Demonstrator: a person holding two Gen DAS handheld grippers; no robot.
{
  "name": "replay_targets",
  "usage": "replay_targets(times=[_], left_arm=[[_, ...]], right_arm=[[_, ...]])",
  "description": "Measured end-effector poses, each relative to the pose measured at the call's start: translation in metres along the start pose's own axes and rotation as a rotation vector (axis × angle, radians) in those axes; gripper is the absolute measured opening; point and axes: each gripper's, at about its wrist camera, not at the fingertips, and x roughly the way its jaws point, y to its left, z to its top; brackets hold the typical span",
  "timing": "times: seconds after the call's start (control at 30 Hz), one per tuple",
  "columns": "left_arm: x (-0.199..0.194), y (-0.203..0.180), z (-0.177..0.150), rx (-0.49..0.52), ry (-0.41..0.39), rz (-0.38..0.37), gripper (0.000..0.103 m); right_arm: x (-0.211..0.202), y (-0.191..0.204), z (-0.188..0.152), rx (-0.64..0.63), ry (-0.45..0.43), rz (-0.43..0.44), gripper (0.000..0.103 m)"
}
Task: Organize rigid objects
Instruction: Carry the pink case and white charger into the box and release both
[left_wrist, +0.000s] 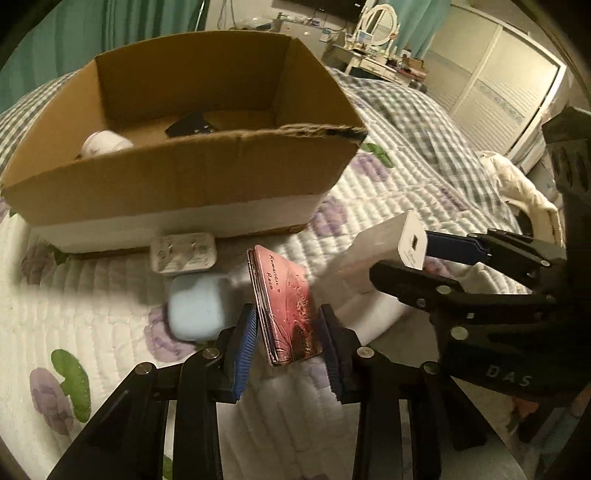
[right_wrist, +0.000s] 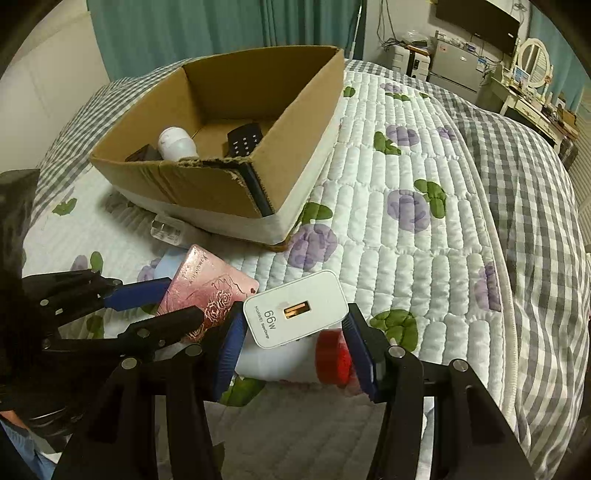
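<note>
My left gripper (left_wrist: 288, 332) is shut on a pink rose-printed case (left_wrist: 286, 306), held on edge above the quilt; it also shows in the right wrist view (right_wrist: 207, 291). My right gripper (right_wrist: 295, 332) is shut on a white 66W charger (right_wrist: 295, 308), seen in the left wrist view (left_wrist: 384, 251) at the right. An open cardboard box (left_wrist: 184, 177) stands on the bed ahead, also in the right wrist view (right_wrist: 221, 184). It holds a white bulb-like object (right_wrist: 176, 144) and a black keypad device (right_wrist: 245, 142).
A pale blue case (left_wrist: 195, 310) and a white plug adapter (left_wrist: 183, 253) lie on the quilt in front of the box. A red round object (right_wrist: 332, 356) and a white item lie under my right gripper. A dresser with a mirror (right_wrist: 532, 74) stands far right.
</note>
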Motion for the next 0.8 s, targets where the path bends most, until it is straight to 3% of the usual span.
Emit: replay_targets(times=[0.17,0.23,0.37,0.8], left_arm=[[0.015,-0.007,0.001,0.018,0.022,-0.014,0.034],[0.021,-0.011,0.001,0.032,0.032,0.004,0.016],[0.016,-0.013,0.002,0.041,0.007,0.014,0.010],[-0.050,-0.012,0.005,0.099,-0.117,0.148,0.010]], right_arm=[[-0.004,-0.009,0.000,0.045,-0.018,-0.004,0.053],[-0.006,-0.011,-0.001,0.054,-0.024,-0.008,0.053],[-0.010,-0.013,-0.001,0.058,-0.039,-0.015,0.053],[-0.039,0.006,-0.001,-0.001,-0.113,-0.019,0.052]])
